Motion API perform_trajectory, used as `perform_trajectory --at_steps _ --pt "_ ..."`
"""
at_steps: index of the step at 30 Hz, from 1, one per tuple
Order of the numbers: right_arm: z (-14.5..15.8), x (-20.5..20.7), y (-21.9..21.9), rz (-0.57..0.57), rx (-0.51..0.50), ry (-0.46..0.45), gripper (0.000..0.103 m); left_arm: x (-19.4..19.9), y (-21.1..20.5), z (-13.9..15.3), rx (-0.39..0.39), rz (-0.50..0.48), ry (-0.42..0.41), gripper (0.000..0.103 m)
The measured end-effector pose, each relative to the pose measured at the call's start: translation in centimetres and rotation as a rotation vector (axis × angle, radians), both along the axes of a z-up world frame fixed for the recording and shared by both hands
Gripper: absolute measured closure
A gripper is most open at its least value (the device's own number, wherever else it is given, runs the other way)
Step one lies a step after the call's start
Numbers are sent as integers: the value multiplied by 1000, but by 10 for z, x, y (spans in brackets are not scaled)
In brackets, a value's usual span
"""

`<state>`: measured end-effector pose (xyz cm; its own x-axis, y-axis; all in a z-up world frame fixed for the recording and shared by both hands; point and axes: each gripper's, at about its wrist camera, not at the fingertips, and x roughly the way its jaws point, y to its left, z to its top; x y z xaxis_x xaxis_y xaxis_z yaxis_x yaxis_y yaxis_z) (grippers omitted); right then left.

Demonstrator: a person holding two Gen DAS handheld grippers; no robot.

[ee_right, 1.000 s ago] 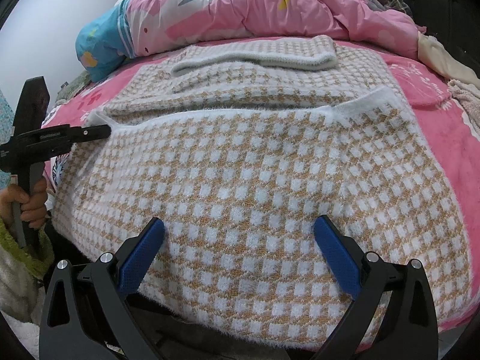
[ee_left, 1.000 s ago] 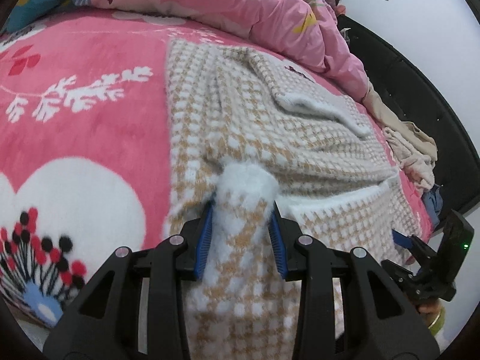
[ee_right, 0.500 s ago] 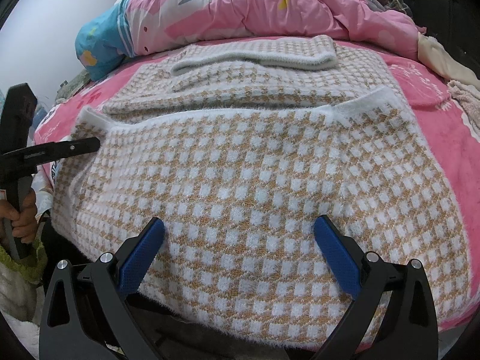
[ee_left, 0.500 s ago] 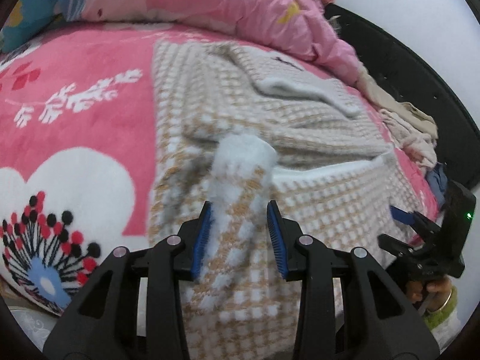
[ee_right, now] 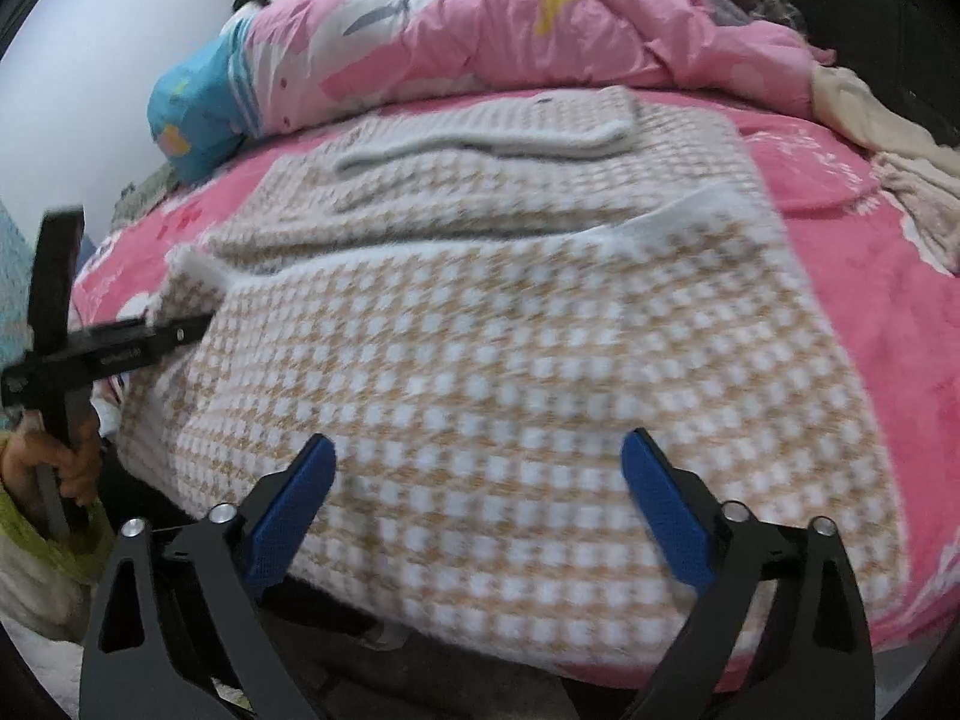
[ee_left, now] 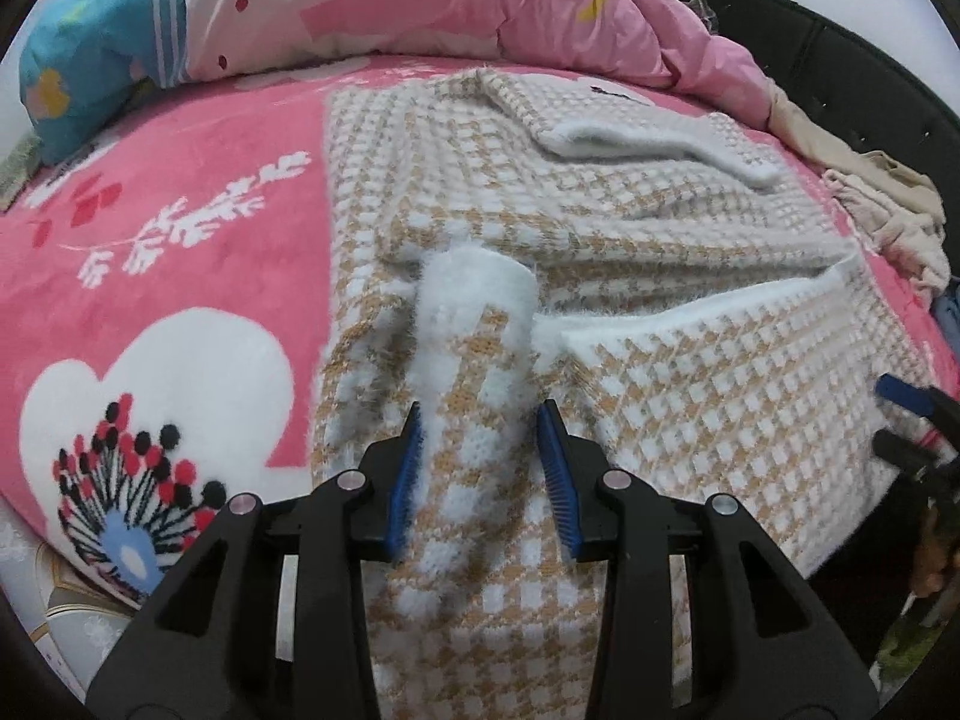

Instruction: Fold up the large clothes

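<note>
A big sweater [ee_left: 690, 228] with tan and white checks lies spread on a bed [ee_left: 180, 228] with a pink blanket. It fills the middle of both views. Its lower half is folded up, and the fluffy white edge of that fold runs across the middle of the frame.

In the left wrist view, the left gripper [ee_left: 483, 468] sits at the bottom middle. A bunched strip of the sweater with a white cuff [ee_left: 480, 294] at its tip runs up between the jaws. The jaws are opening. The blue pads [ee_left: 405, 474] look to be just beside the strip, not squeezing it, but the fuzzy knit makes this hard to tell.

In the right wrist view, the right gripper [ee_right: 477, 492] is at the bottom. Its jaws stand wide and are closing. The sweater lies under them, and the pads do not press on it. This view is a bit blurry.

A pink quilt [ee_right: 570, 30] is piled along the top of the frame. Some pale clothes [ee_left: 888, 204] lie at the right edge of the left wrist view. A hand [ee_right: 66, 468] holds the left gripper at the lower left of the right wrist view.
</note>
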<state>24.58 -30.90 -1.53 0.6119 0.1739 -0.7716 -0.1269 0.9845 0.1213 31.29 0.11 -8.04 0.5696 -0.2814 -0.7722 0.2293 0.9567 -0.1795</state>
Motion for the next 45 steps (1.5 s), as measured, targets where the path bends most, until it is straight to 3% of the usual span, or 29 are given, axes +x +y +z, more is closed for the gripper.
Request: perform_trajectory --at_steps 9,15,21,29,36,41,45 --pt "33 15 -72 -85 -20 -50 37 -3 -4 1 27 33 -4 66" --pt "25 74 -99 -61 99 17 50 -2 -7 1 40 45 2 66" --pt "12 91 -112 -51 147 79 54 -2 -8 1 44 46 3 66" --pt "14 58 -108 63 181 168 56 -2 -8 1 43 44 1 66" --pt "5 84 -97 26 71 221 69 -1 -7 1 39 50 -2 66" --pt "-1 84 -87 12 17 204 74 -3 -8 1 41 57 -7 66" --pt "8 68 -63 41 -131 164 83 -3 -8 0 41 55 -6 66"
